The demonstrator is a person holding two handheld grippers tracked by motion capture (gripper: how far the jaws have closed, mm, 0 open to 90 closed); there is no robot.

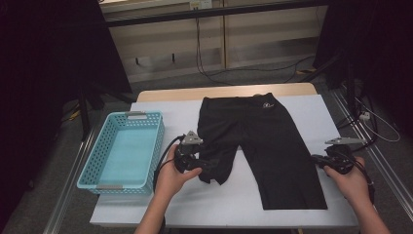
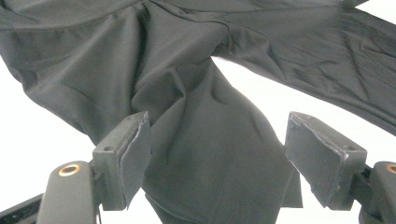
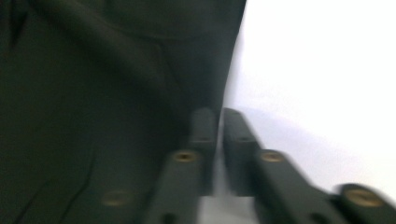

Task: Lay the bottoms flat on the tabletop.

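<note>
So, shorts (image 1: 265,146) hem sits between our left gripper (image 2: 219,163) jaws
Left jaws gaping around bunched leg, not pinching; right gripper (image 3: 219,149) nearly clenched, empty, beside other leg's edge.

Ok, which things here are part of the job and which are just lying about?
Part of the job:
black shorts, spread on the white table
left claw, open around a bunched leg
right claw, nearly shut at the shorts' edge

Lying about:
teal basket
cables on the floor behind
</note>
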